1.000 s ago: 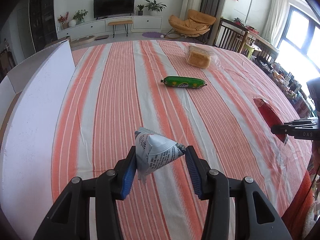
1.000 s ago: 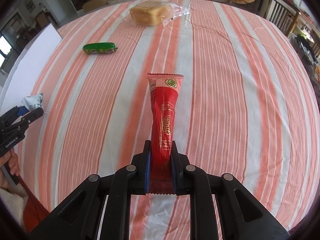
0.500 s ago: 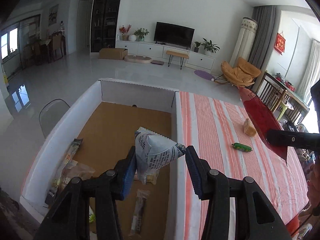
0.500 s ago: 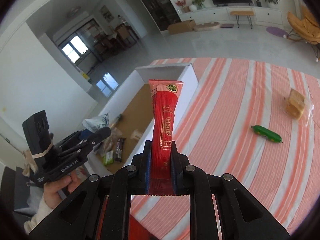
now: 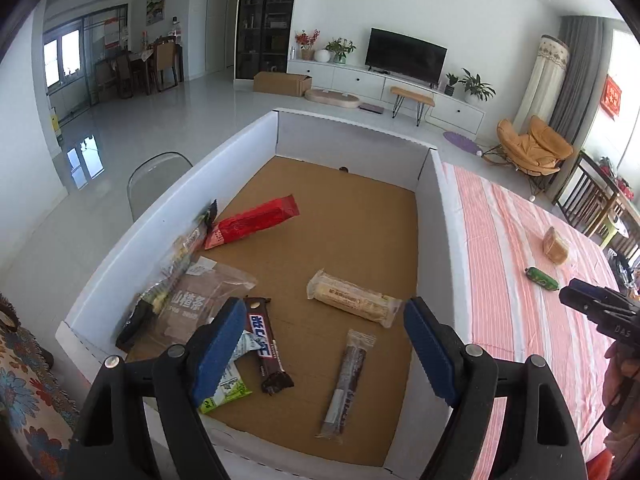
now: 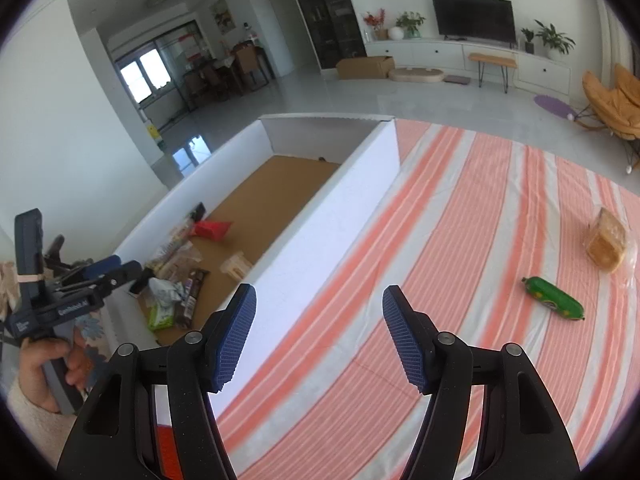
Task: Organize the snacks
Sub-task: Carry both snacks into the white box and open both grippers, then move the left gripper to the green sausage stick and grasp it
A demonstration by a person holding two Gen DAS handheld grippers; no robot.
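Observation:
My left gripper [image 5: 326, 312] hangs over the white-walled cardboard box [image 5: 430, 216], its jaws opening with nothing between them. The white triangular packet [image 5: 242, 344] lies on the box floor, partly hidden behind the left finger. Further in, by the left wall, the red packet [image 5: 252, 222] rests on the floor. My right gripper [image 6: 320, 296] is above the striped cloth beside the box wall [image 6: 320, 248], jaws opening and empty. A green sausage [image 6: 554, 304] and a bagged bread [image 6: 606, 246] lie on the table.
The box also holds a brown bar [image 5: 266, 348], a pale wafer pack [image 5: 352, 300], a slim dark stick [image 5: 348, 380], a clear bag [image 5: 200, 304] and a green packet [image 5: 224, 392]. A clear chair [image 5: 156, 180] stands left of the box.
Both grippers swung from over the table to the box. The left let go of the white packet and the right of the red packet; both packets now lie in the box.

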